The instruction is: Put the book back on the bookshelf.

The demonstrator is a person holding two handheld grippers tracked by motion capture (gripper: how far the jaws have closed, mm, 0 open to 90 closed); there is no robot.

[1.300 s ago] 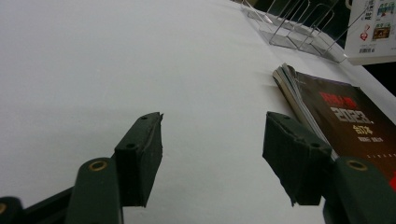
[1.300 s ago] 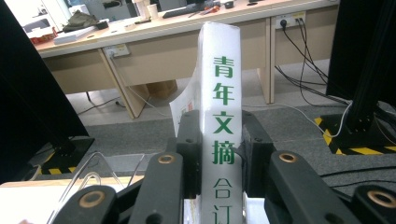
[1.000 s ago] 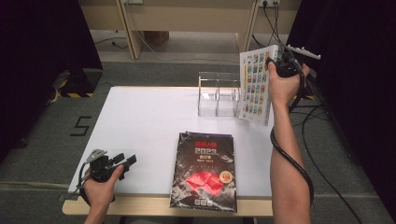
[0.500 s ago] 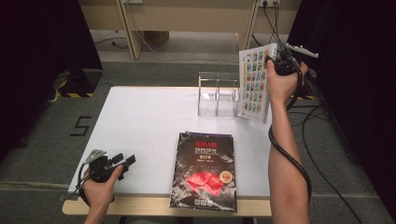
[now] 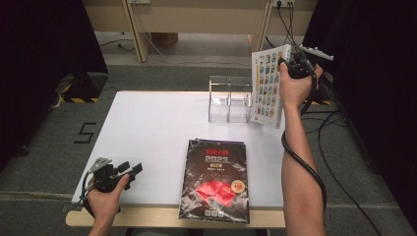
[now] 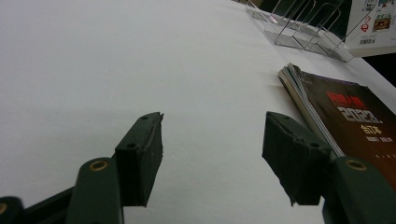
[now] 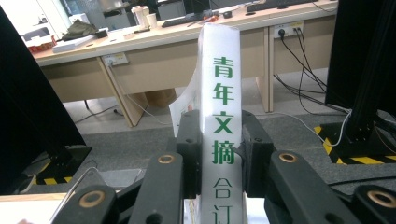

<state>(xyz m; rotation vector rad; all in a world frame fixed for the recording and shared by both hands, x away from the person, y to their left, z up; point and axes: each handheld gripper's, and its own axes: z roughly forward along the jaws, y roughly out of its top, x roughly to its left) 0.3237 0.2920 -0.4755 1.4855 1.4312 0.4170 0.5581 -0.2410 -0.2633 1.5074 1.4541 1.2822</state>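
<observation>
My right gripper (image 5: 287, 66) is shut on a thick white book (image 5: 266, 86) with small colour pictures on its cover, held upright over the table's far right, beside a clear acrylic rack (image 5: 229, 98). In the right gripper view the black pads (image 7: 189, 140) clamp the book's white spine (image 7: 220, 112), which bears green characters. A dark magazine (image 5: 215, 179) with a red design lies flat near the front edge. My left gripper (image 5: 130, 168) rests at the front left, open with nothing between its jaws; in the left gripper view it (image 6: 212, 154) faces bare table, the magazine (image 6: 350, 116) to its right.
The white table (image 5: 147, 128) has broad free room at left and centre. The clear rack (image 6: 299, 28) has several upright dividers. Cables (image 5: 319, 128) trail on the floor to the right. A wooden desk (image 5: 196, 14) stands beyond the table.
The right hand has tilted the book slightly; otherwise nothing has visibly moved.
</observation>
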